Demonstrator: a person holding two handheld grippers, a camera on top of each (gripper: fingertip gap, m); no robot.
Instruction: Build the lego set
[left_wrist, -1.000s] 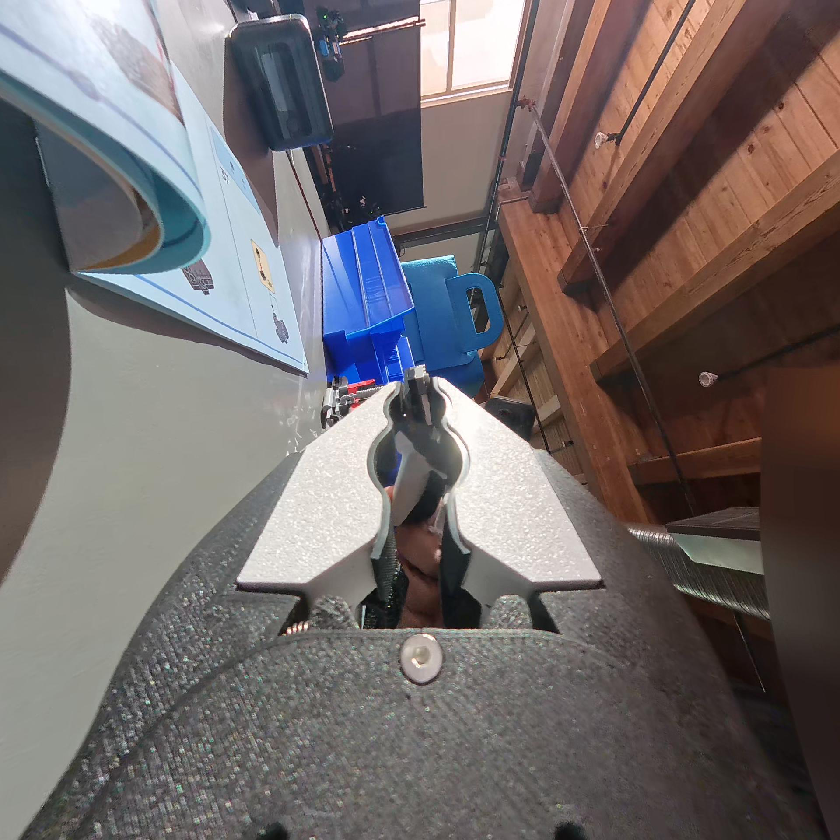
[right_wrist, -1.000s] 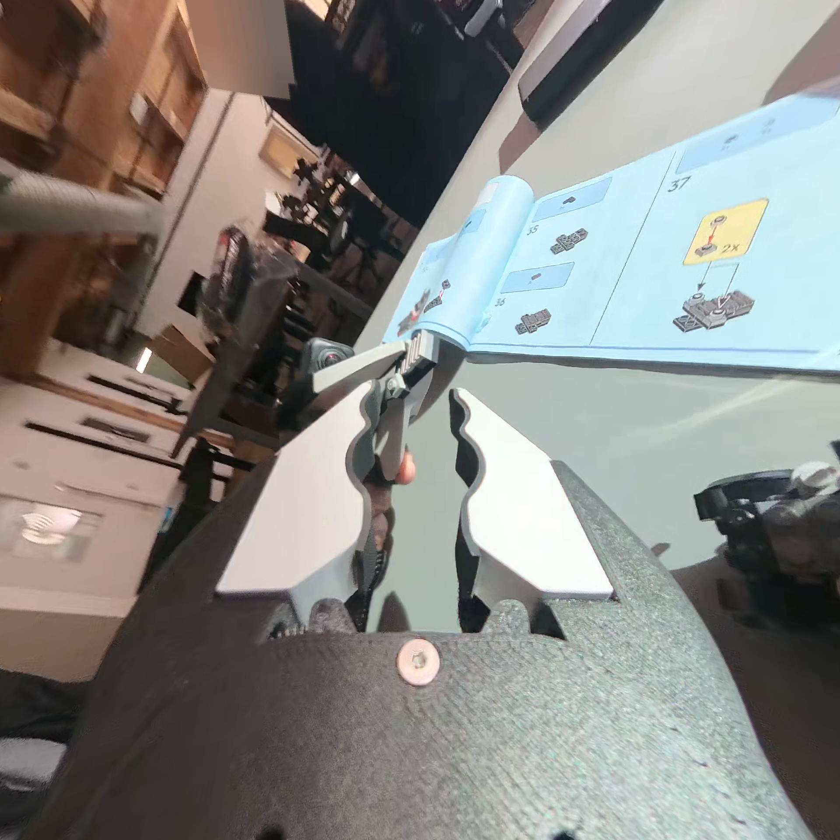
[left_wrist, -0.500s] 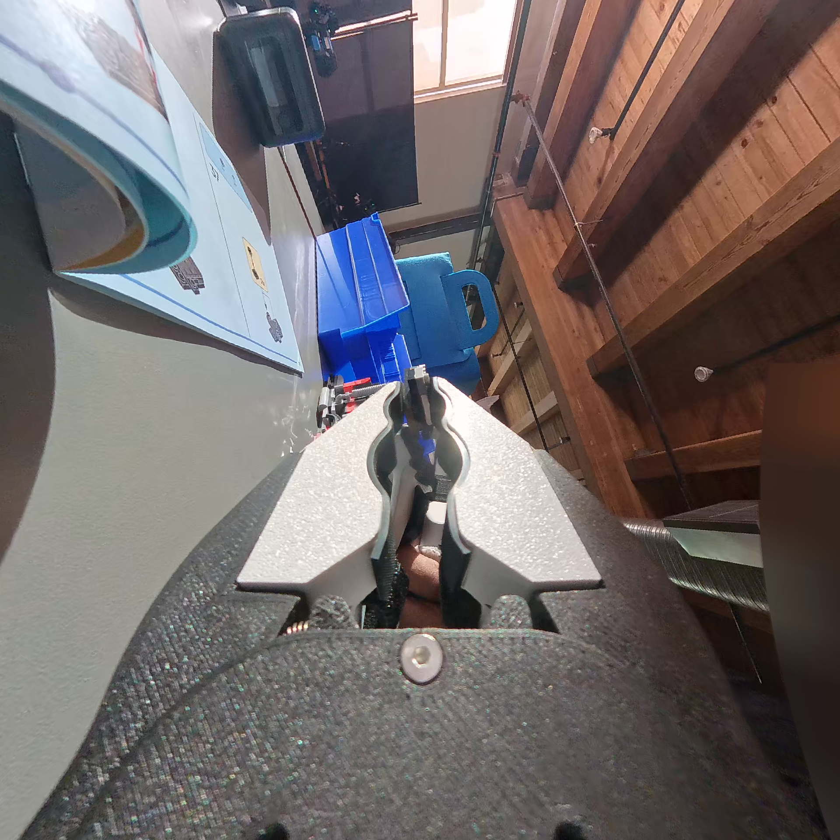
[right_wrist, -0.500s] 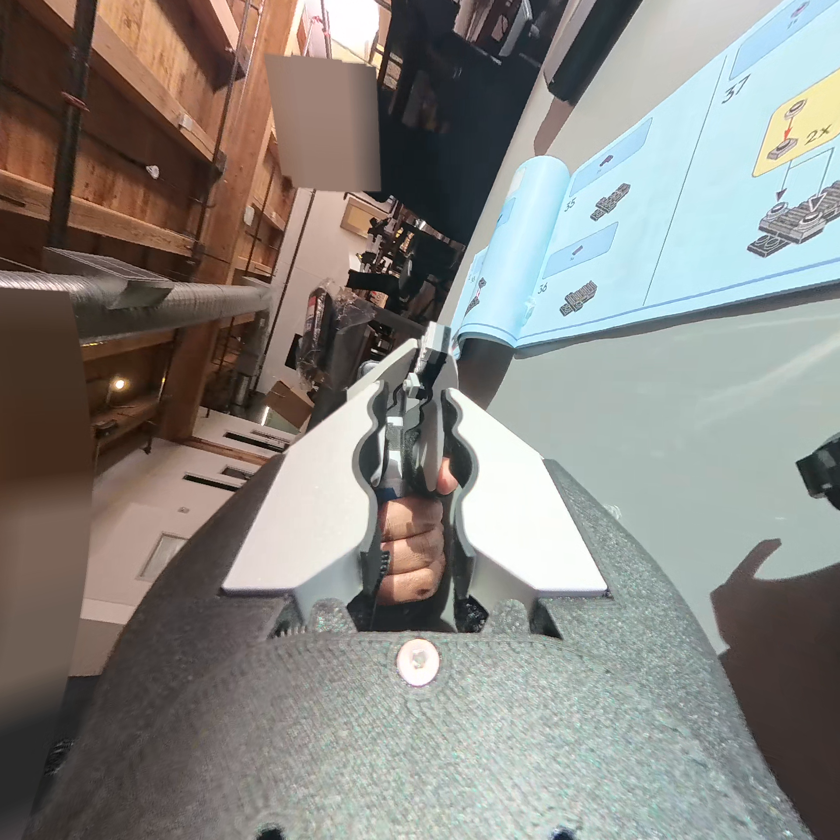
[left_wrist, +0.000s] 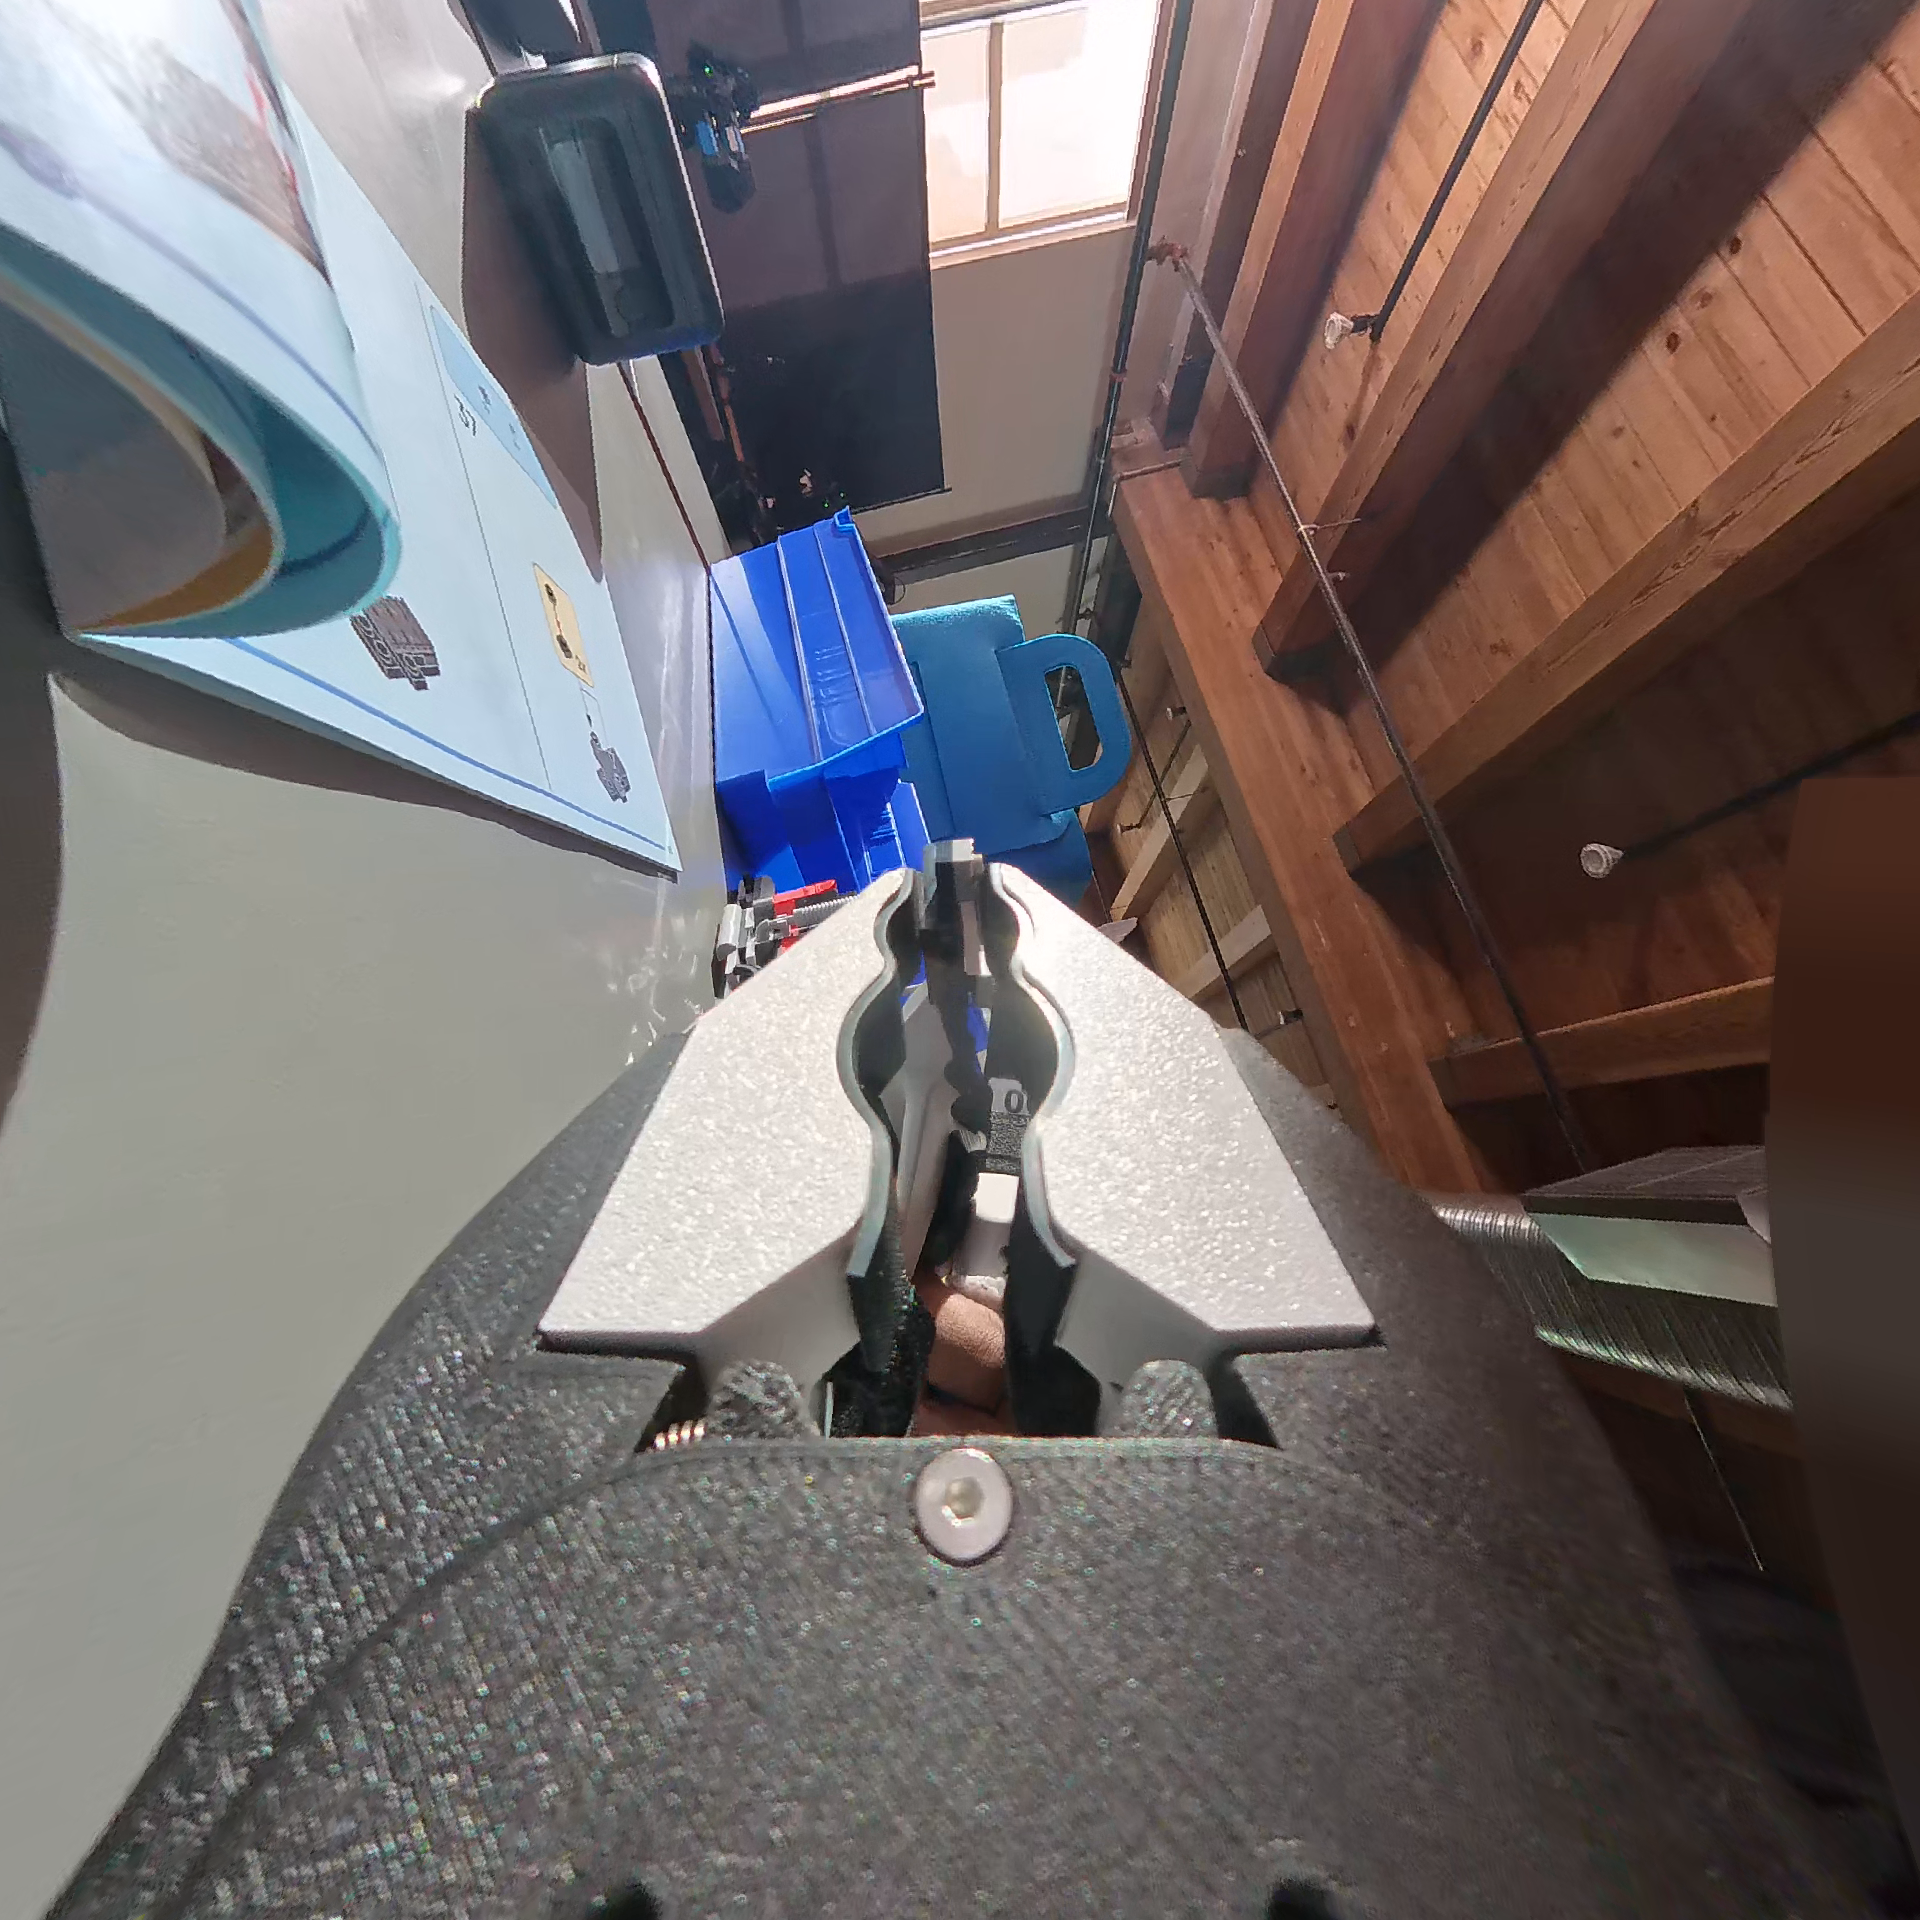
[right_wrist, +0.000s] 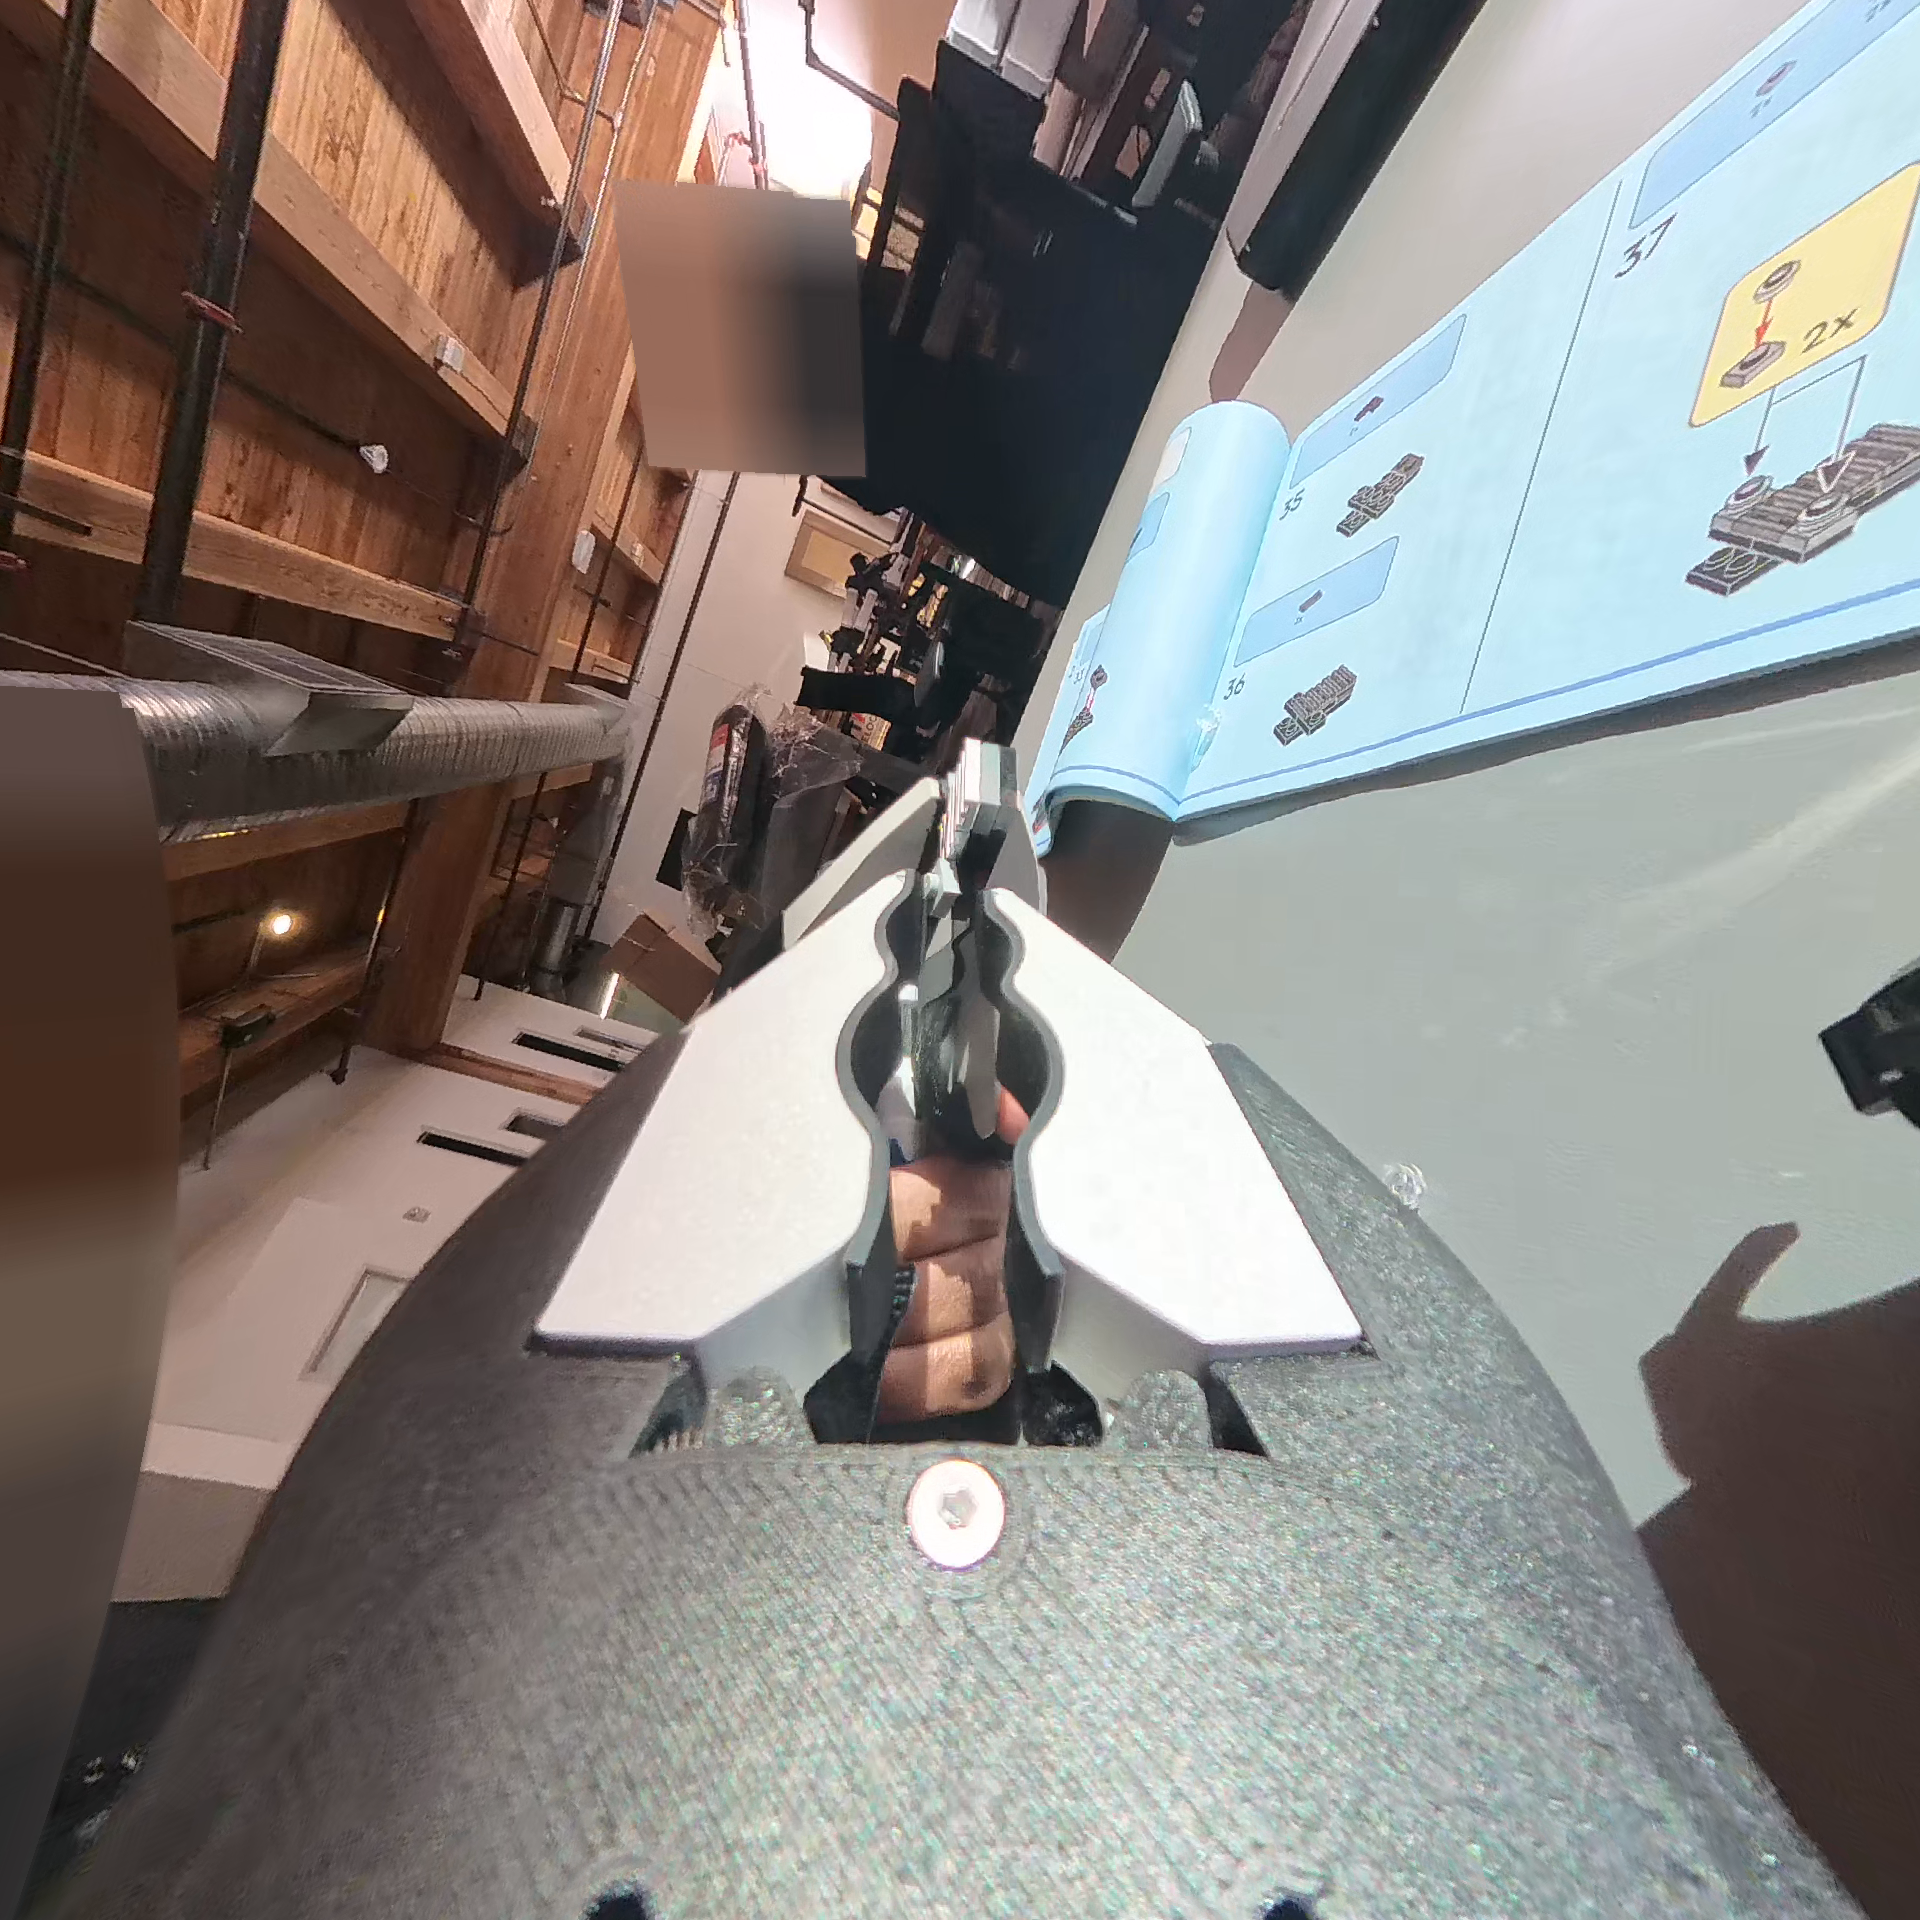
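Note:
My left gripper is shut on a small grey lego piece that sticks out past its tips, held in the air beside the table. My right gripper faces it tip to tip and is shut on the same small grey lego piece. The left gripper's grey finger shows just behind that piece in the right wrist view. A hand shows through the gap between the right fingers. The open light-blue instruction booklet lies on the grey table and also shows in the right wrist view.
Blue storage bins stand at the table's far end. A partly built grey and red lego model sits in front of them. A black case lies beyond the booklet. A black object lies at the right edge. Only a small space, under 4 cm, lies between the two pairs of fingers.
The right gripper was open beside the left gripper's piece; it has lined up tip to tip and shut on it. The left gripper stayed shut and barely moved.

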